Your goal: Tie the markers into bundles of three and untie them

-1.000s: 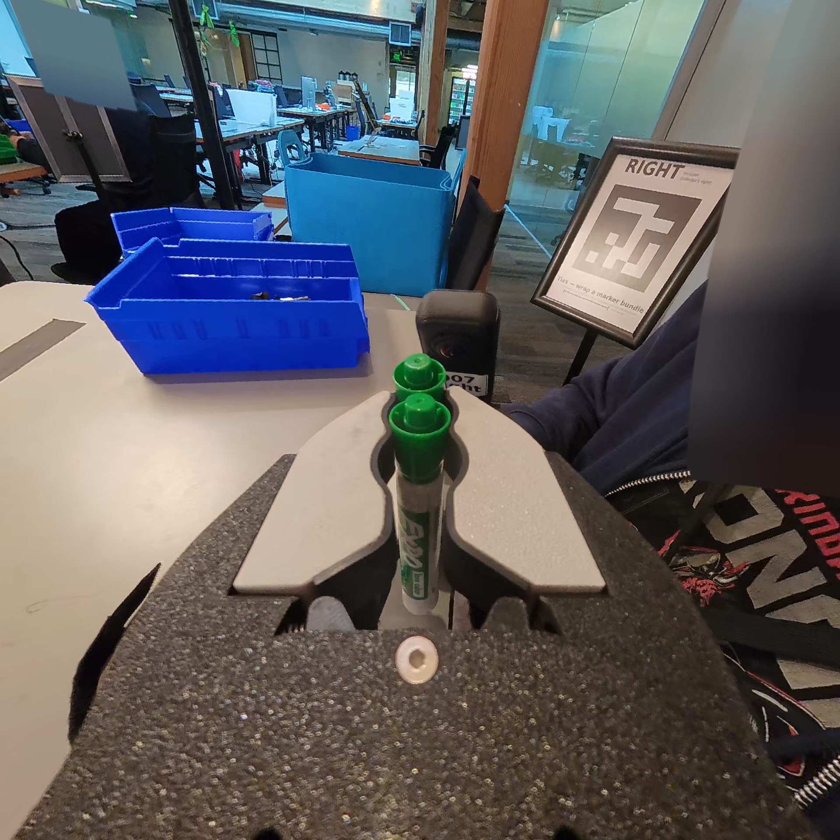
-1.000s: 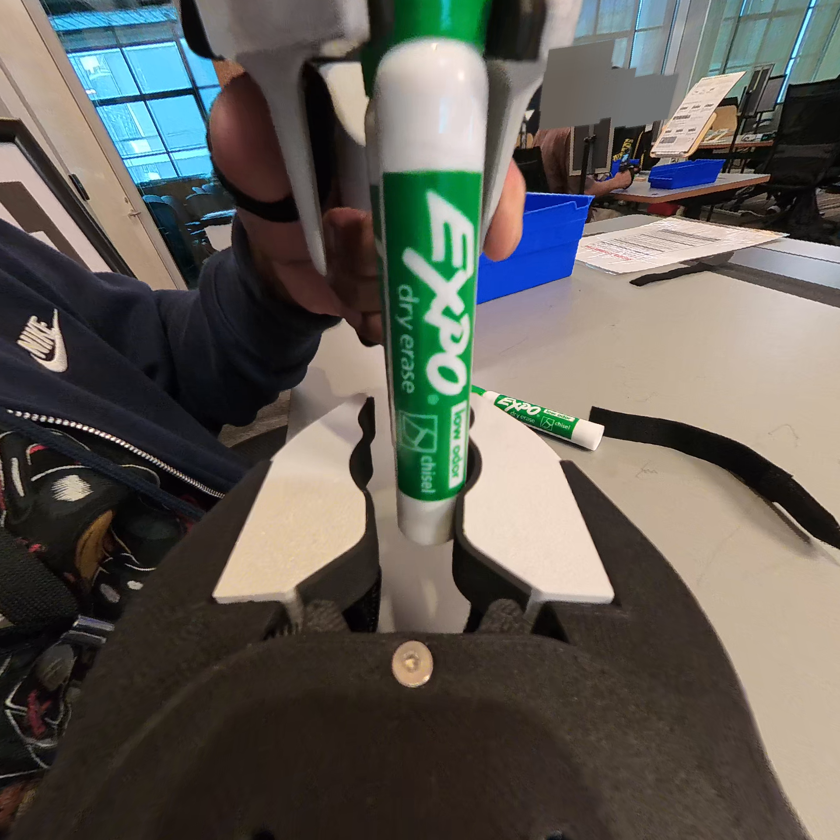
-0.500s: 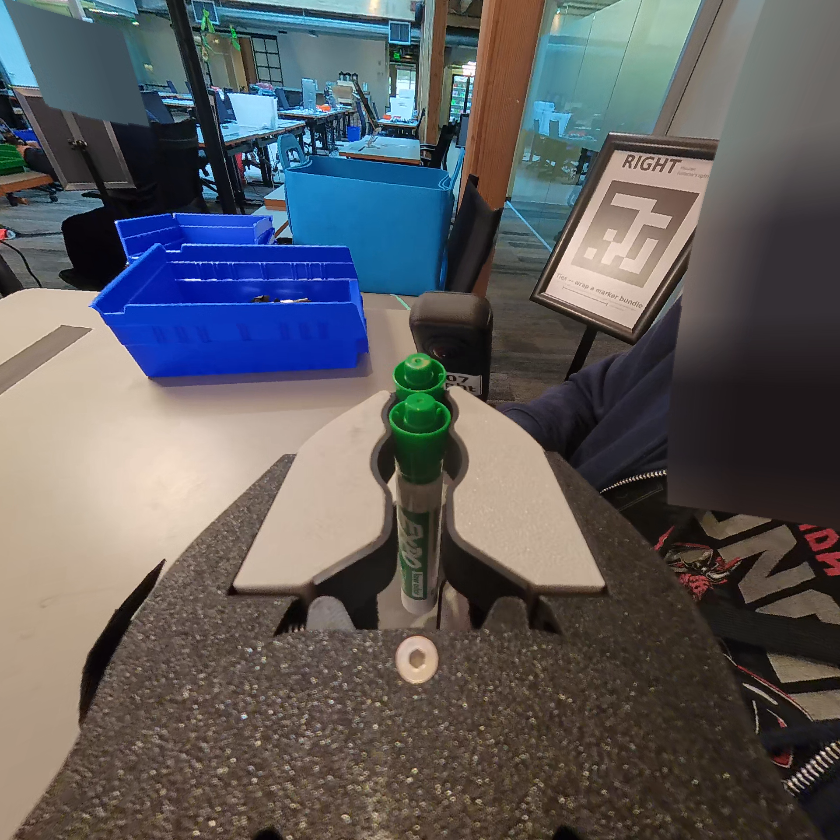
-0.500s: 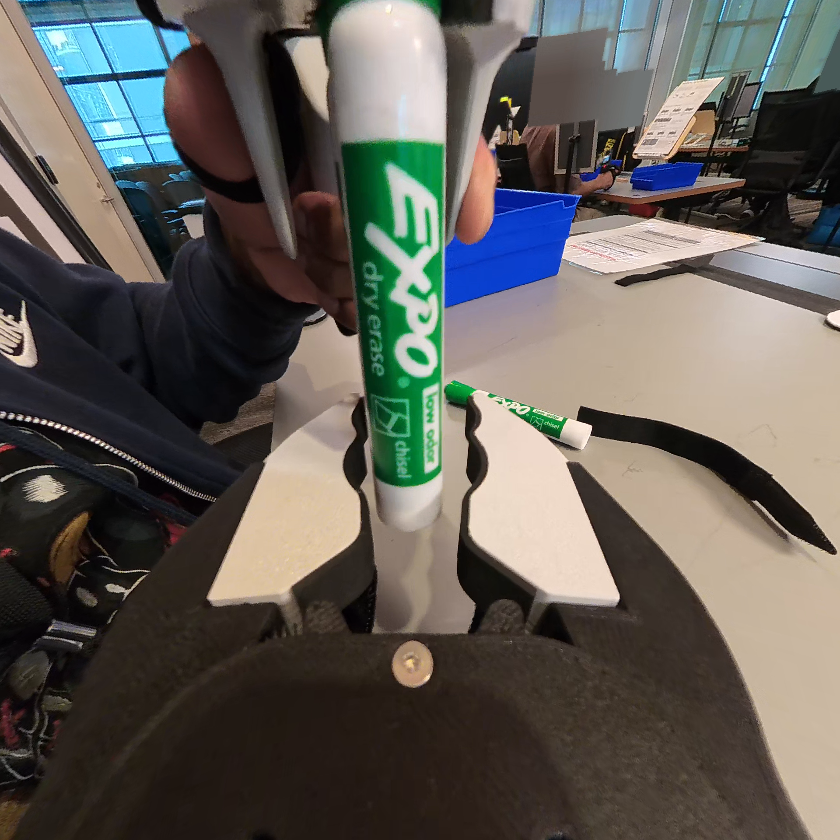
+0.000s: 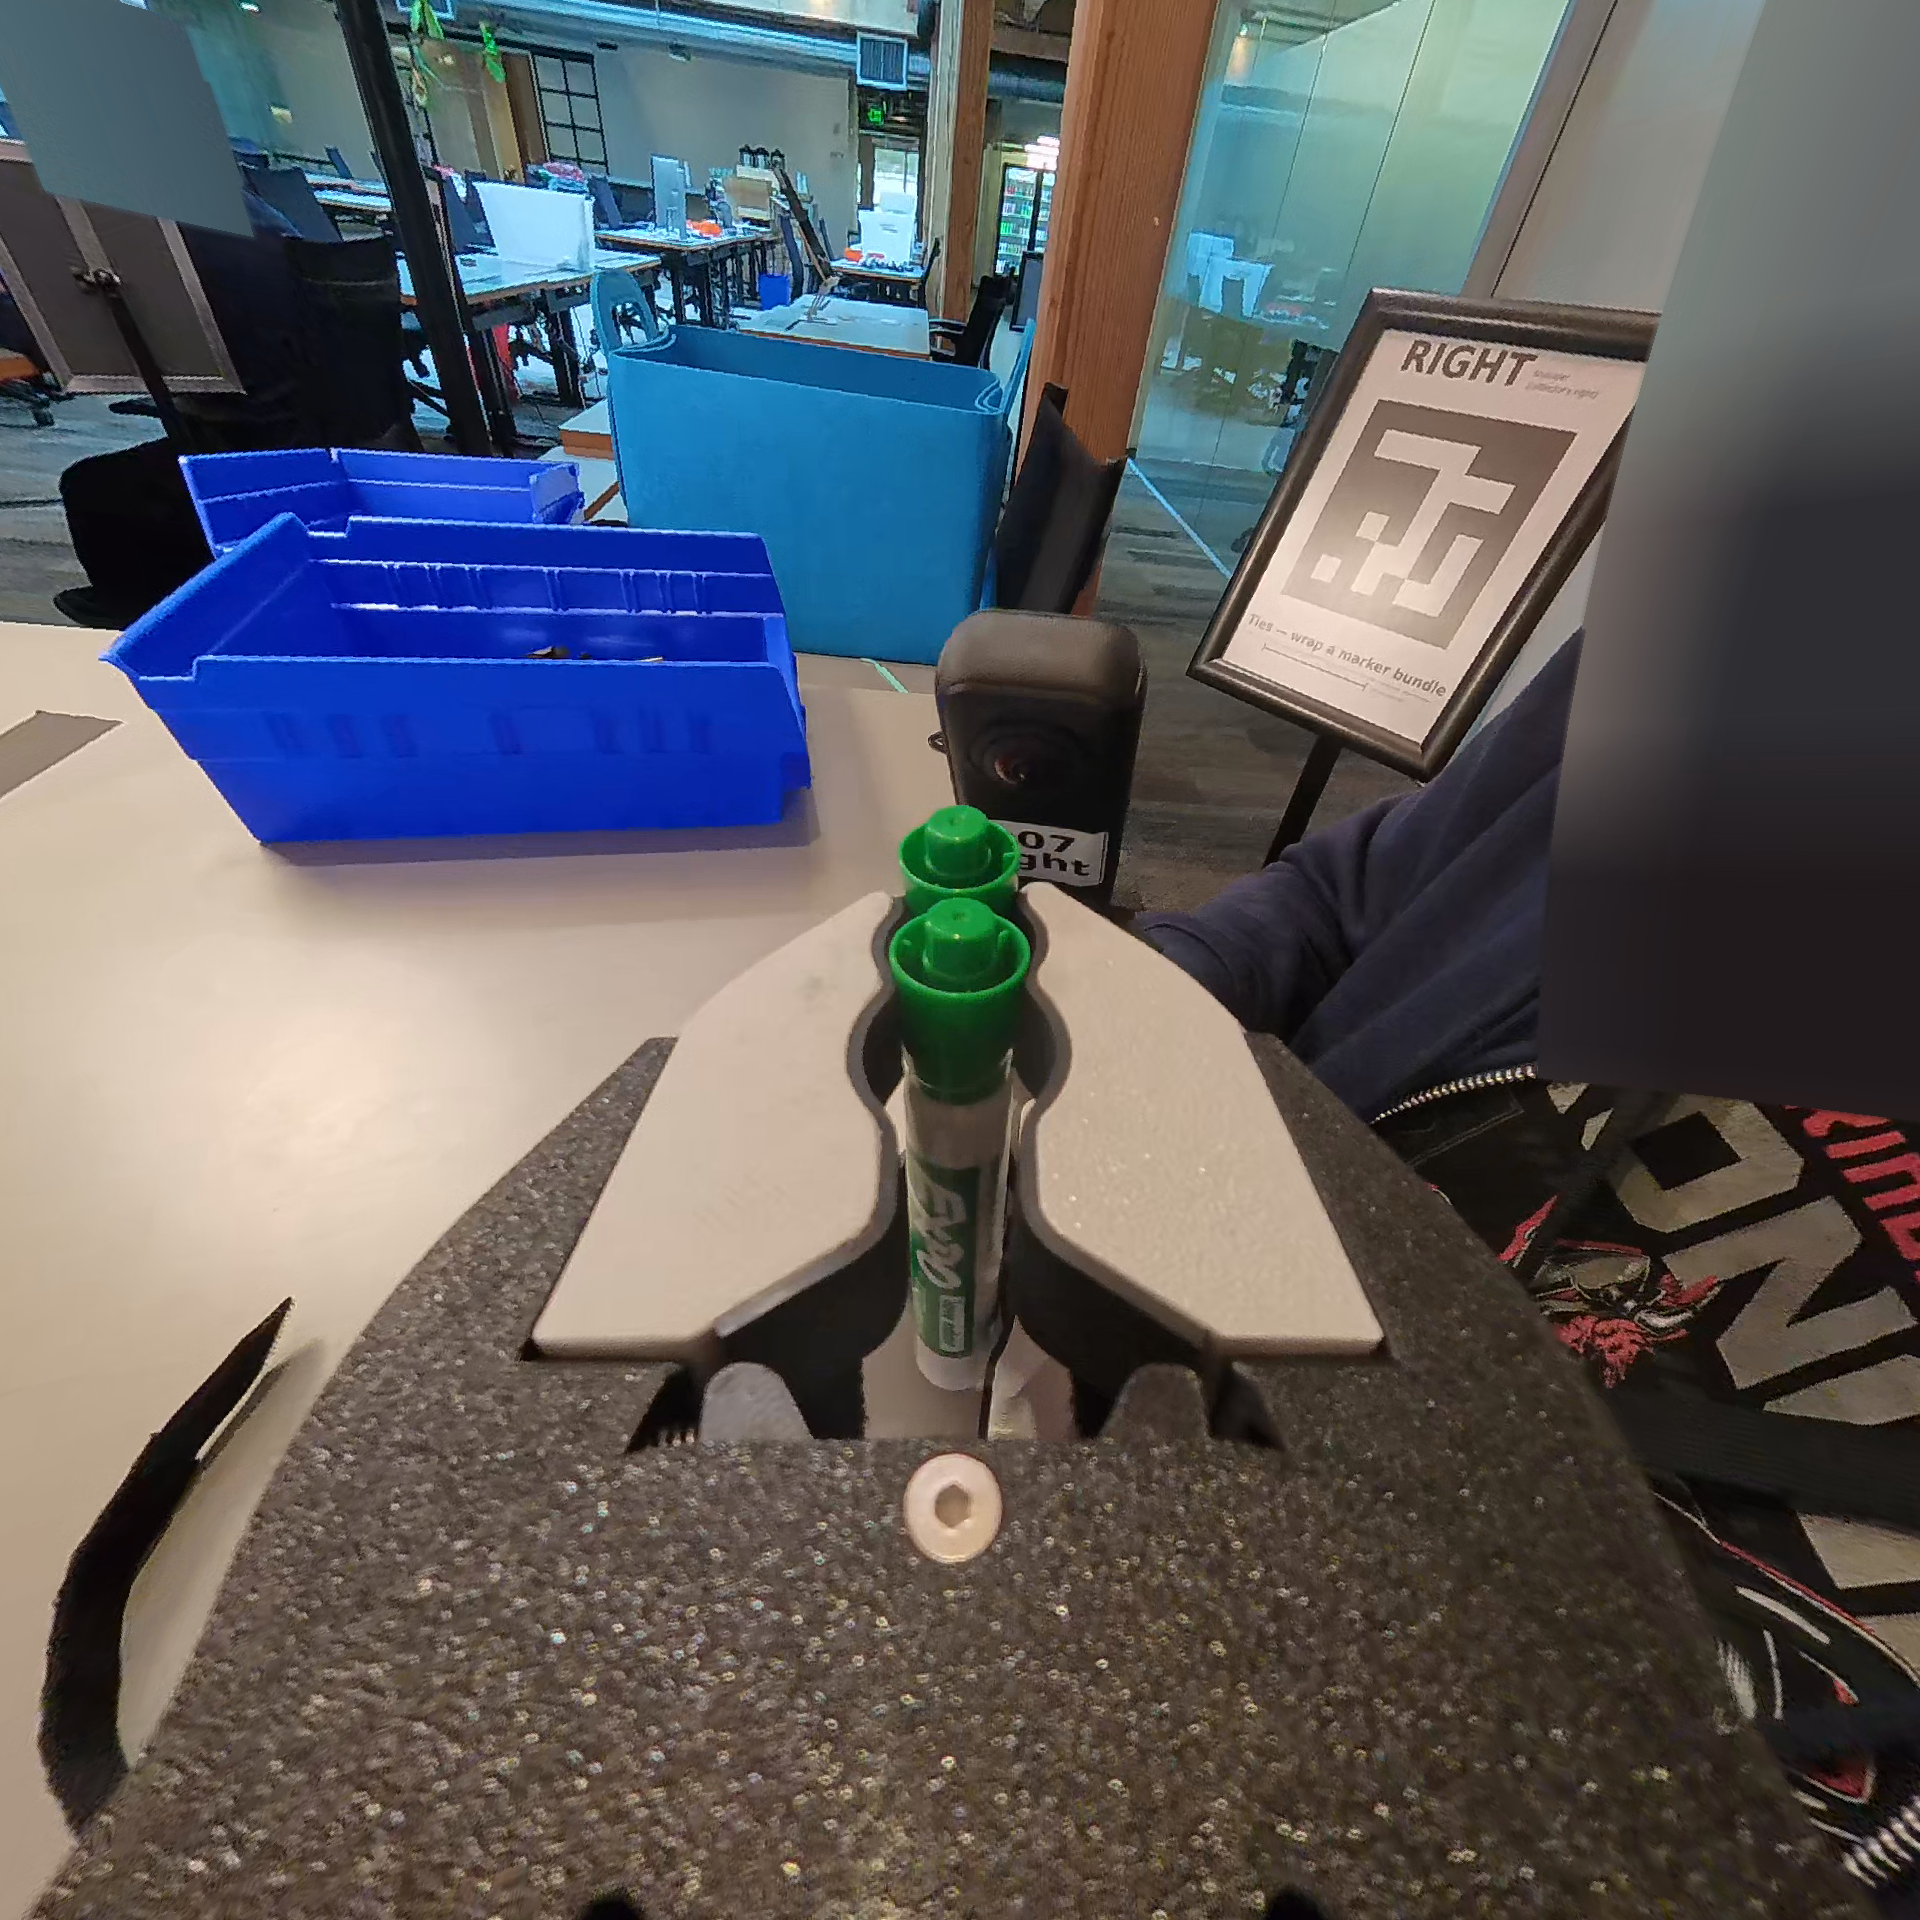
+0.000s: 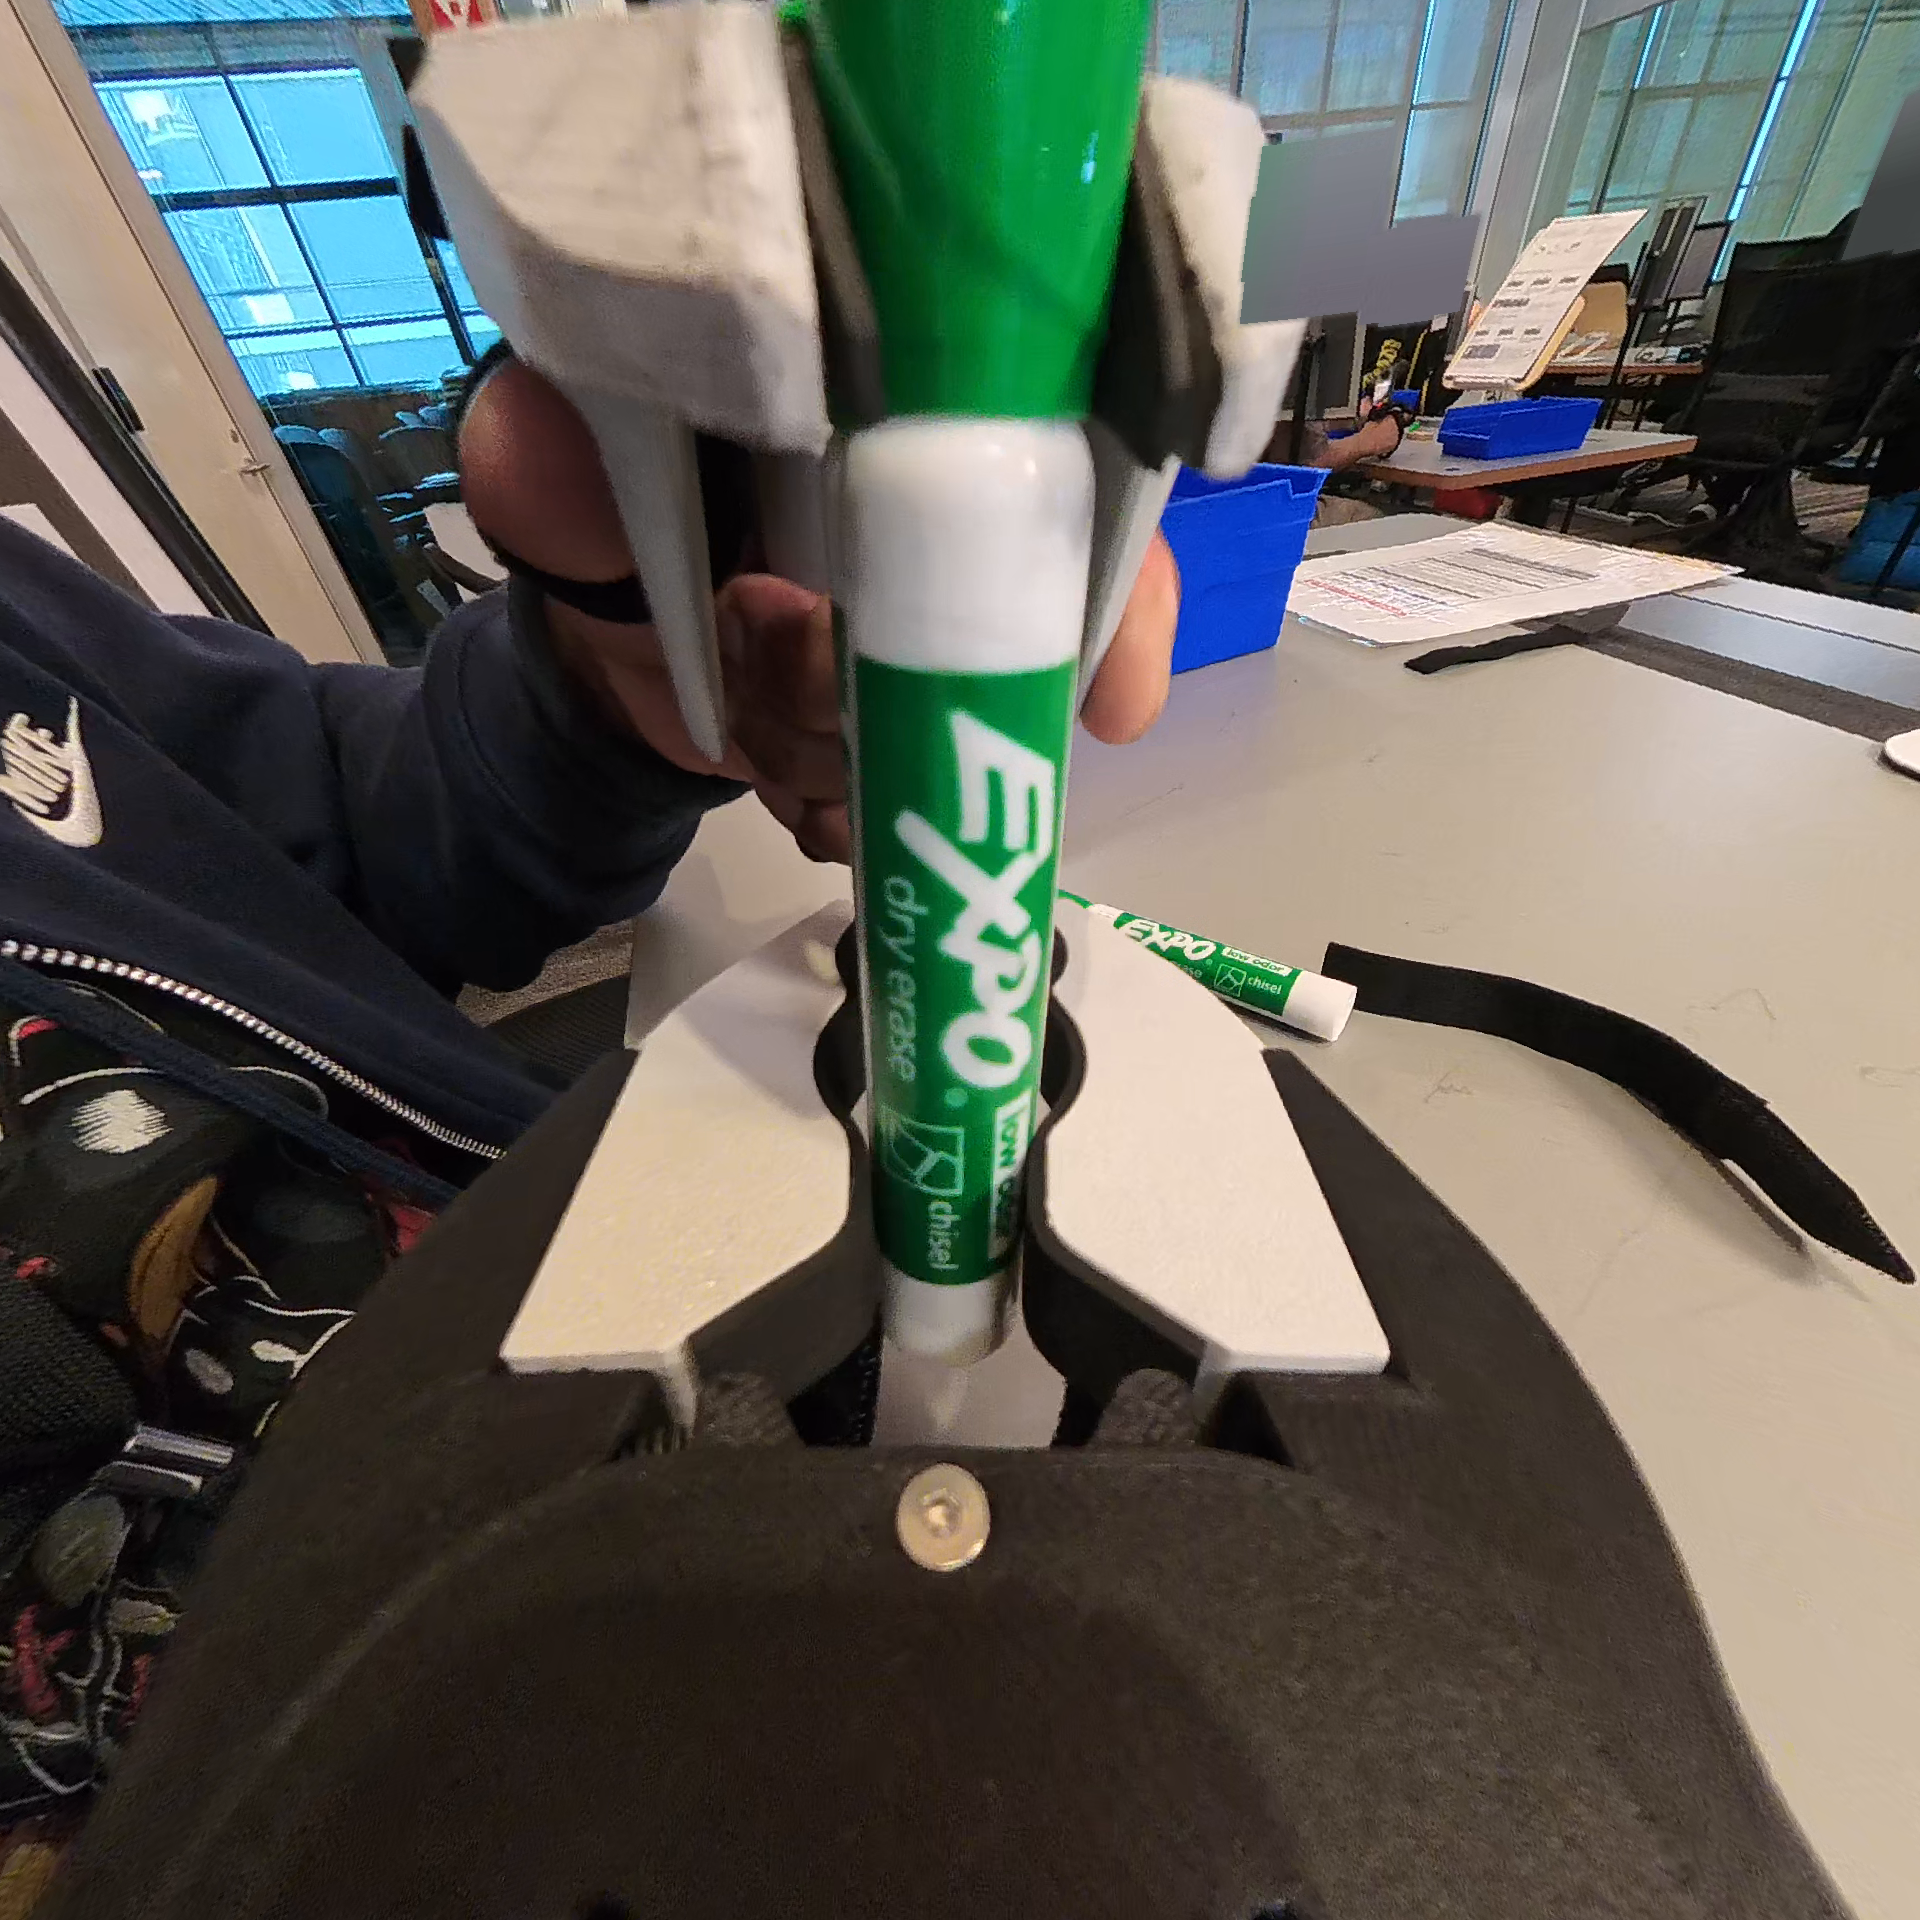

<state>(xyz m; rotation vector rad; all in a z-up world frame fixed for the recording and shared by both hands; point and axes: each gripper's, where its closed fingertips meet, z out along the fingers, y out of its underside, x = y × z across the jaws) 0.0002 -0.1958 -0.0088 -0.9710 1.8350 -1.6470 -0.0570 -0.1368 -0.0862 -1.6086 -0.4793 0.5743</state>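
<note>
holding two stiff, slick green markers (image 5: 954,997) in my left gripper (image 5: 956,925); right gripper (image 6: 956,997) clamps one barrel.

- Two green-capped markers (image 5: 958,997) stand one behind the other at frame centre, between the fingers of the left gripper (image 5: 958,925).
- Blue plastic bin (image 5: 468,707) sits on the grey table (image 5: 260,1039), upper left.
- Black camera (image 5: 1039,717) is behind the markers.
- Framed sign (image 5: 1423,520) is upper right.
- In the right wrist view, a loose green-and-white marker (image 6: 1216,961) lies right of centre on the table, with a black strap (image 6: 1621,1081) just to its right.
</note>
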